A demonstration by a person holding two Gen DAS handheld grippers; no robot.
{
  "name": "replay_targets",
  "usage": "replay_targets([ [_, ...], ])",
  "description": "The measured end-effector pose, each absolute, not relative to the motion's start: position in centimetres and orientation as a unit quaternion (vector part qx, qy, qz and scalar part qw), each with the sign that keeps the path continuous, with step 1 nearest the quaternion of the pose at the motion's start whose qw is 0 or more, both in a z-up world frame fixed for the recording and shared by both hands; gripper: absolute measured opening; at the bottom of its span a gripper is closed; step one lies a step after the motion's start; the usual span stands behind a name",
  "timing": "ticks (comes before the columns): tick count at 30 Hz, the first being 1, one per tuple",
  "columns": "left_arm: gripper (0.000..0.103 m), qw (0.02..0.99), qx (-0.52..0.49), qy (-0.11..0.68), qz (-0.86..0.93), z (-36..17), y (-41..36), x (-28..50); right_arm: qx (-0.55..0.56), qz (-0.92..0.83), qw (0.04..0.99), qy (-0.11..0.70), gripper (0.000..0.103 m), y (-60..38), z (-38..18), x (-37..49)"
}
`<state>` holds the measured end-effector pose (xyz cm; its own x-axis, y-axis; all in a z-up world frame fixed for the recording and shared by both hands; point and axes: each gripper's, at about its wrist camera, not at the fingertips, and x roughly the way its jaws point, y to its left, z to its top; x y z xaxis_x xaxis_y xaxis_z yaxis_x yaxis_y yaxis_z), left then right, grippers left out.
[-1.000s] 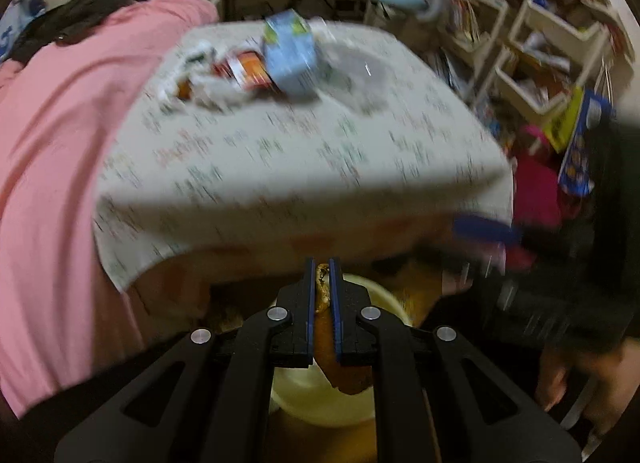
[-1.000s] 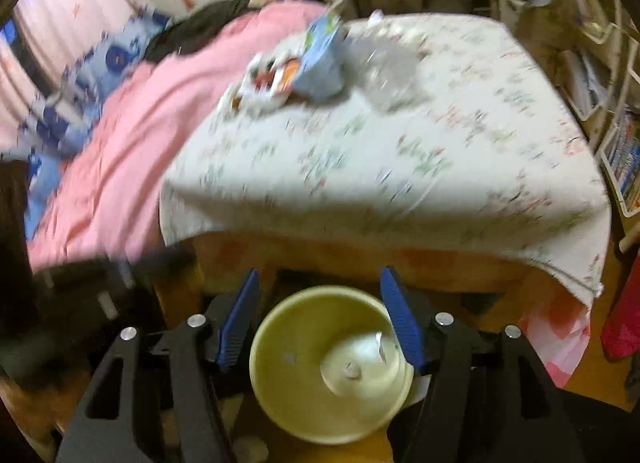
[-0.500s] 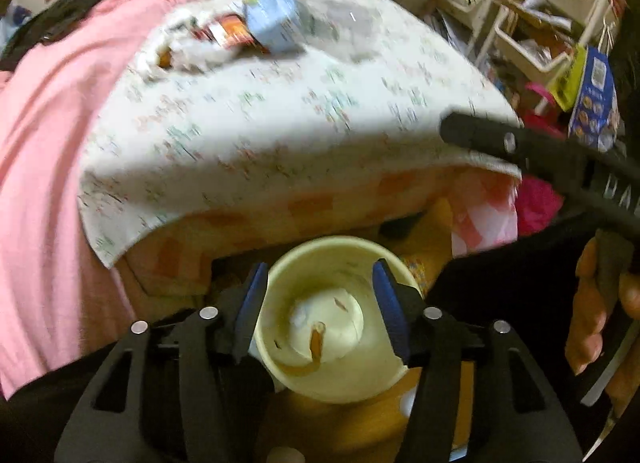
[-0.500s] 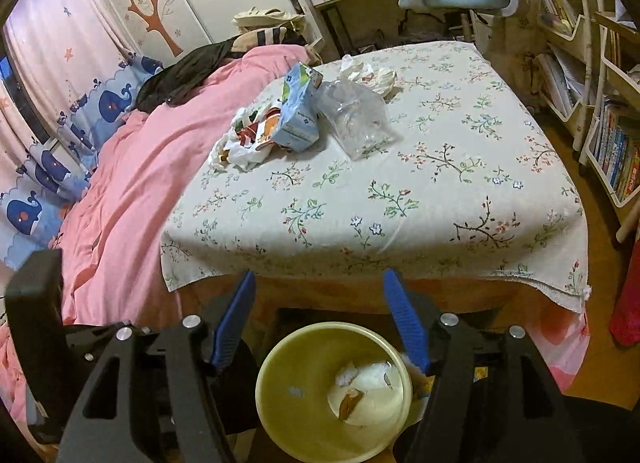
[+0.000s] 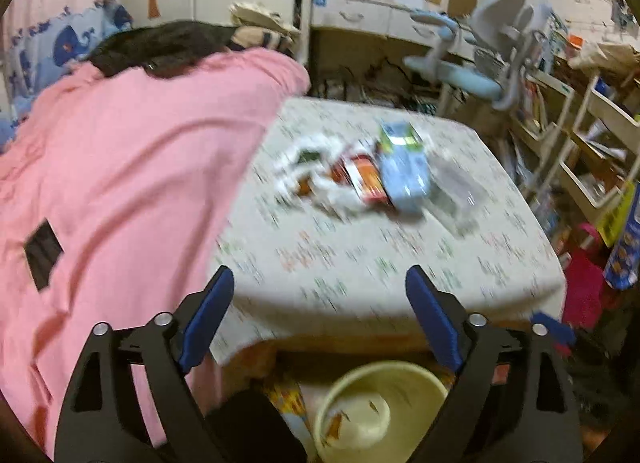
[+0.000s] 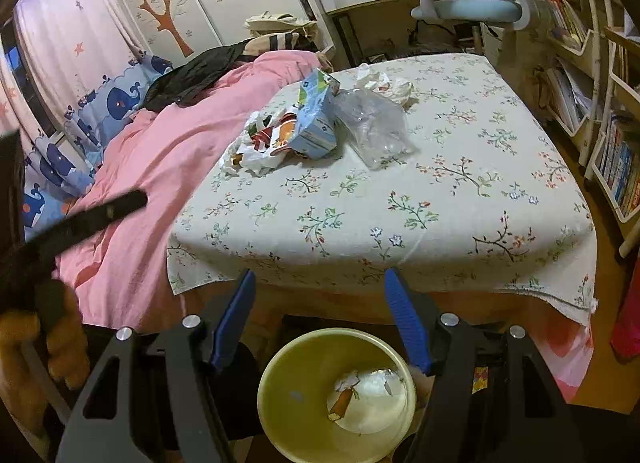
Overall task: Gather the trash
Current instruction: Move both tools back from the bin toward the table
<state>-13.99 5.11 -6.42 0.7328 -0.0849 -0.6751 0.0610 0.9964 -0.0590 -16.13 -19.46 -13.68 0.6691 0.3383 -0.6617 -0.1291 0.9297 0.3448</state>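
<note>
A yellow bin [image 6: 336, 395] stands on the floor below the table's front edge, with an orange scrap [image 6: 344, 405] and white paper in it; it also shows in the left wrist view [image 5: 380, 411]. Trash lies on the floral tablecloth [image 6: 440, 199]: a blue carton [image 6: 316, 119], a crumpled wrapper [image 6: 264, 143], a clear plastic bag [image 6: 376, 127] and white tissue [image 6: 384, 85]. The carton [image 5: 404, 167] and wrapper [image 5: 352, 179] show blurred in the left wrist view. My left gripper [image 5: 320, 299] is open and empty. My right gripper [image 6: 320, 299] is open and empty above the bin.
A pink blanket [image 6: 160, 151] covers the bed left of the table. A blue desk chair [image 6: 468, 3] and a desk stand behind. Bookshelves [image 6: 600, 103] line the right side. A red bag [image 5: 584, 287] sits on the floor at right.
My left gripper opened, dropped the orange scrap into the bin, then lifted and tilted up toward the table. My right gripper stayed open above the bin.
</note>
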Motion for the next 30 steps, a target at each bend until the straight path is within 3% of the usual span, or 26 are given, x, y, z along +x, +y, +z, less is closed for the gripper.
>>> replay_targets([
  [13, 0.090, 0.929, -0.049, 0.363, 0.051, -6.5, 9.4, -7.0, 0.087, 0.158, 0.900, 0.397, 0.068, -15.6, -14.5, -14.7],
  [30, 0.090, 0.916, -0.119, 0.369, 0.100, -7.6, 12.2, -6.6, 0.065, 0.193, 0.889, 0.411, 0.068, -12.4, -15.3, -13.1],
])
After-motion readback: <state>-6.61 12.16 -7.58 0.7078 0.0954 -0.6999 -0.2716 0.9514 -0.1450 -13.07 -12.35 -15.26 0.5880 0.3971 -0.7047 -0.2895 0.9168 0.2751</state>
